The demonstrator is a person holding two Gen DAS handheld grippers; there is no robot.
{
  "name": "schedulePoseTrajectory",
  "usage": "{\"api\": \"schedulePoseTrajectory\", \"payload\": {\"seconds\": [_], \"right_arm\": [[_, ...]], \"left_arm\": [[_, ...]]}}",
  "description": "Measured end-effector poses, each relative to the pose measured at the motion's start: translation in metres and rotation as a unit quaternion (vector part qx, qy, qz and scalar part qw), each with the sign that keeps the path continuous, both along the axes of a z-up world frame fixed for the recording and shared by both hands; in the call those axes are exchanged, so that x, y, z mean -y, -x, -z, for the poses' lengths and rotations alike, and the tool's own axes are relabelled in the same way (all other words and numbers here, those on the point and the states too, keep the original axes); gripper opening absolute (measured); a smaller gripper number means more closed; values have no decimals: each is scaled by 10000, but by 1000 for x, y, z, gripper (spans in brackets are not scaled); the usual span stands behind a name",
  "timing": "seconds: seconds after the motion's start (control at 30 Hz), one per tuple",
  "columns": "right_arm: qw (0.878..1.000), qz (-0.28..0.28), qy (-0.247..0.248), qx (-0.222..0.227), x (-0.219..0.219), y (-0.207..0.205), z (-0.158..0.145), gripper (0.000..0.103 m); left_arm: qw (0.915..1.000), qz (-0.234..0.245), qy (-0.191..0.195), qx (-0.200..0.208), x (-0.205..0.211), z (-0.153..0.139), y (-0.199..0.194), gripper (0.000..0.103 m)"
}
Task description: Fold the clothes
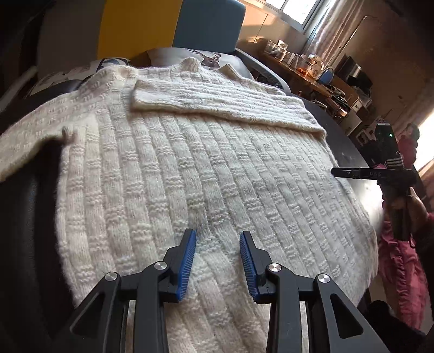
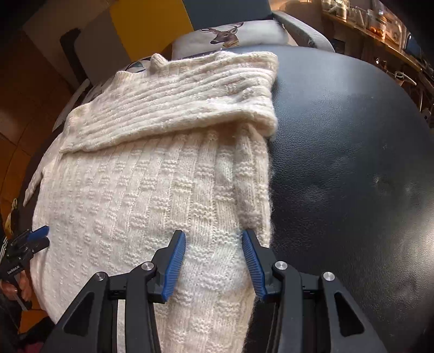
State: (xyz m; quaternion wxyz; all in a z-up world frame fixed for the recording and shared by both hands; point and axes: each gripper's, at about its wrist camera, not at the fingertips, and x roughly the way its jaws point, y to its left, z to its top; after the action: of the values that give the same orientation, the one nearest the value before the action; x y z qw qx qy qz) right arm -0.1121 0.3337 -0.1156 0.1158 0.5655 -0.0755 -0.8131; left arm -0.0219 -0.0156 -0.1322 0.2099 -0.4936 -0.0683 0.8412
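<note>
A cream knitted sweater (image 1: pixel 190 163) lies flat on a black leather surface (image 2: pixel 352 163). One sleeve (image 1: pixel 217 100) is folded across its chest near the collar, and the other sleeve trails off to the left. My left gripper (image 1: pixel 218 233) is open just above the sweater's lower body, knit showing between its blue pads. My right gripper (image 2: pixel 213 233) is open over the sweater (image 2: pixel 135 190) near its right side edge, below the folded sleeve (image 2: pixel 176 100). Each gripper shows in the other view: the right gripper (image 1: pixel 336 172) side-on, the left gripper (image 2: pixel 43 237) at the sweater's left edge.
A deer-print cushion (image 2: pixel 225 35) lies beyond the collar, with a blue chair back (image 1: pixel 208 24) and a yellow panel (image 1: pixel 135 24) behind it. A cluttered wooden counter (image 1: pixel 306 70) runs along the right wall. The person's pink clothing (image 1: pixel 401 266) is at the right.
</note>
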Motion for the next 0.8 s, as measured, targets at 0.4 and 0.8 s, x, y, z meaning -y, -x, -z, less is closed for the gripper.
{"api": "schedulePoseTrajectory", "payload": {"seconds": [0.4, 0.8], "right_arm": [[9977, 122, 157, -643, 56, -36, -46, 50], [9943, -86, 765, -736, 142, -56, -6, 54]], "left_arm": [[9950, -572, -798, 195, 45, -12, 6, 37], [7998, -4920, -3424, 309, 373, 2, -65, 41]]}}
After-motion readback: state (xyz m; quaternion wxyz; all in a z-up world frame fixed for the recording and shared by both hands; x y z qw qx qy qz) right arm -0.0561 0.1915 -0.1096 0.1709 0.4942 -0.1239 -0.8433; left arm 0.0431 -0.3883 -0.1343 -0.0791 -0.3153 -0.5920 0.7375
